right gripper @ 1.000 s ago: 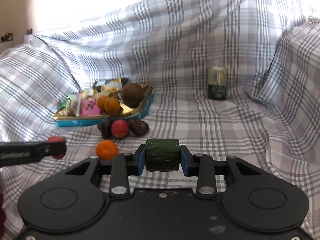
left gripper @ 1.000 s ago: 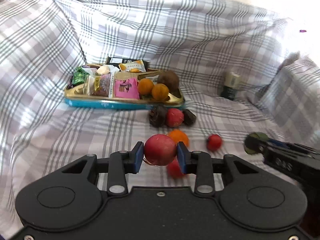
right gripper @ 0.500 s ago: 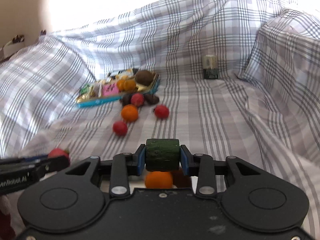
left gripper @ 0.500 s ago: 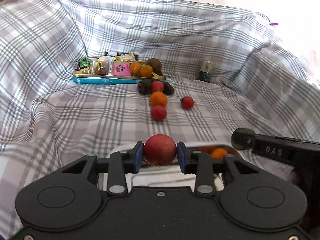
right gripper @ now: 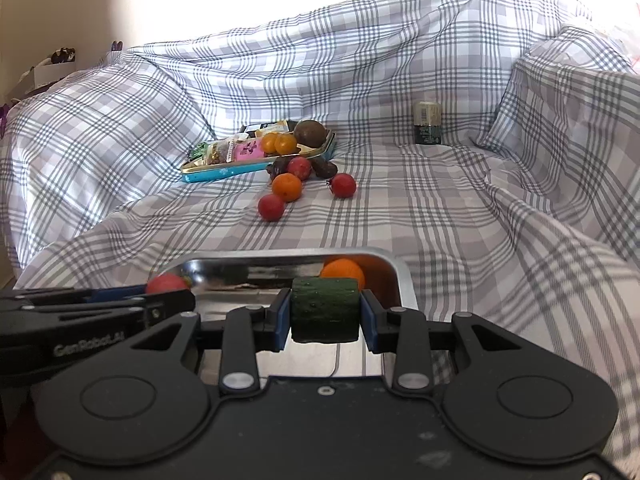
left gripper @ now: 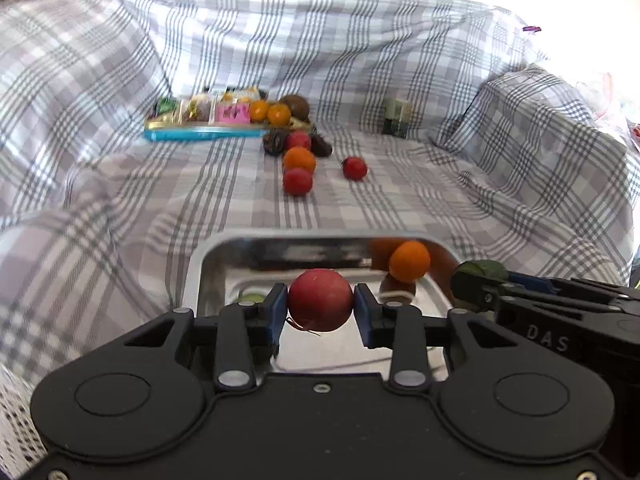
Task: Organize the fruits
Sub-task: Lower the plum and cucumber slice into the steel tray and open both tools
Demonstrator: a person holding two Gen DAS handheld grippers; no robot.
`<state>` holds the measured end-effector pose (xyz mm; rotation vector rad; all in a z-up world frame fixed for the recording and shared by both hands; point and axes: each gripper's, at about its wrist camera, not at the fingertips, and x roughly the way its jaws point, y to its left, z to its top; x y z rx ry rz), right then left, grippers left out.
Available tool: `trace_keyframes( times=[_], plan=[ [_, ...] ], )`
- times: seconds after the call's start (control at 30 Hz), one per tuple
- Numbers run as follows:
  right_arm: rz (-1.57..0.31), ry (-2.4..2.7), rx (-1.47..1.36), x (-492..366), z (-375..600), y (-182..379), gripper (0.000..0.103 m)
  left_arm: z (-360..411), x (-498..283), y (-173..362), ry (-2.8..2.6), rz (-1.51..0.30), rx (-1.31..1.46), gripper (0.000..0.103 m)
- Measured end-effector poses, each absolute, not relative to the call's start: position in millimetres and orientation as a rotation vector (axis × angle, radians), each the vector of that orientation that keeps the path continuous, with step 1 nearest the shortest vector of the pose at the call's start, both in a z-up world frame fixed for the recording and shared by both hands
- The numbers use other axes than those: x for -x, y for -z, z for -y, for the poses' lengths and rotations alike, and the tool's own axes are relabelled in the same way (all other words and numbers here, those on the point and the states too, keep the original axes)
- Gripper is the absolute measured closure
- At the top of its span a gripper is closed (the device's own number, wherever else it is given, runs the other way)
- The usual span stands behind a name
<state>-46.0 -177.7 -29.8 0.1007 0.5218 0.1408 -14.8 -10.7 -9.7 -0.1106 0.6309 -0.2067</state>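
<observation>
Left wrist: left gripper [left gripper: 321,307] pinches a red fruit [left gripper: 320,299] over the metal tray [left gripper: 200,276]. Right gripper [right gripper: 325,316] pinches a cucumber chunk [right gripper: 324,309] there too. Best lower each before letting go, clear of the orange [left gripper: 409,261].

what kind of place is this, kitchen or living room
Likely a living room: a sofa-shaped seat draped in a plaid sheet, a snack tin and loose fruit lying on it, a steel tray in front.

Both wrist cameras sit low behind their own fingers, side by side, facing the sofa back across the plaid cover [left gripper: 120,184] — each close over the metal tray [left gripper: 200,276] and catching the other gripper, sharing tray and far snack tray [right gripper: 224,171].
</observation>
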Motion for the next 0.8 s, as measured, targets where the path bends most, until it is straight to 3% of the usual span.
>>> trace_keyframes(
  times=[0.8],
  plan=[
    [-0.587, -0.091, -0.076, 32, 170, 43, 0.065, 20, 11, 21, 0.225, -0.665, 0.078, 0.058]
  ],
)
